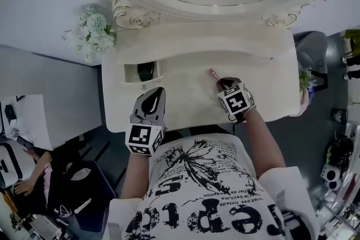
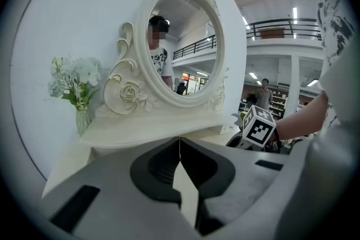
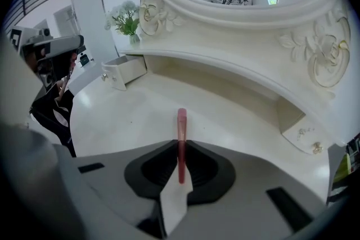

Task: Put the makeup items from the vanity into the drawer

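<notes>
Right tongs (image 3: 180, 149) are pinching a slim pink plastic makeup stick (image 3: 181, 123) by its near end, probably light, stiff and slippery, while left tongs (image 2: 180, 146) are sitting pressed together.

Vanity top (image 3: 121, 121) smooth, semi-glossy cream; pink tube (image 3: 181, 132) glossy, translucent plastic.

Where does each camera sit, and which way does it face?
Head view: on the head, facing down at the vanity; forearms show.
Left gripper view: on left hand-held gripper, facing the mirror; shut jaws show.
Right gripper view: on right hand-held gripper, facing the drawer; jaws grip a stick.
Head and right gripper views share the drawer.
</notes>
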Tool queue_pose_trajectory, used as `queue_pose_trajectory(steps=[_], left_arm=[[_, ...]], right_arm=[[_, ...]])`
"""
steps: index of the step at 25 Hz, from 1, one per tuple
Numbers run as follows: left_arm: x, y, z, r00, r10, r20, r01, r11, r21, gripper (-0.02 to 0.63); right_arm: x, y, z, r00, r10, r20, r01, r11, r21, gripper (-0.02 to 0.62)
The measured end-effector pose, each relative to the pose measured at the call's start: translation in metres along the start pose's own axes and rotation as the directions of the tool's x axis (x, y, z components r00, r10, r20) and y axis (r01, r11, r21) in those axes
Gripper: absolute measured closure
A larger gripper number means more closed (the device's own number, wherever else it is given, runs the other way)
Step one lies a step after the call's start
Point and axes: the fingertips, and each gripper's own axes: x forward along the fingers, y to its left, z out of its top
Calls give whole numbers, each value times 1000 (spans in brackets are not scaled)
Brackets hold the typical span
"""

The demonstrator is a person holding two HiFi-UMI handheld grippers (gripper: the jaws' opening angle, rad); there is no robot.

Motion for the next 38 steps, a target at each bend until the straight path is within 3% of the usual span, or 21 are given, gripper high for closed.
queue_pose_trajectory(steps=[5, 10, 16, 28, 34, 36, 38], left_arm=[[-18, 24, 7, 1000, 7, 18, -7, 1000, 5, 586], [-43, 61, 11, 999, 30, 29, -30, 999, 9, 586], [-79, 113, 10, 994, 99, 43, -99, 995, -7, 586], [-136, 188, -7, 970, 237, 47, -233, 969, -80, 586], [-143, 202, -6, 965, 256, 53, -250, 964, -89, 586], [-141, 201, -6, 967, 250, 56, -244, 966, -89, 586], [-139, 200, -4, 969, 241, 58, -236, 968, -85, 586]], right_arm=[[-16, 27, 52, 995, 12, 99, -10, 1000, -18, 538], [-23, 80, 121, 976, 61, 211, -44, 995, -84, 538], [-6, 142, 173, 964, 137, 227, -98, 980, -172, 538], [38, 232, 220, 958, 252, 137, -195, 922, -334, 538], [45, 233, 225, 968, 211, 132, -157, 930, -333, 534], [42, 230, 228, 966, 210, 150, -153, 934, -322, 482], [38, 227, 229, 964, 209, 165, -151, 939, -308, 476]])
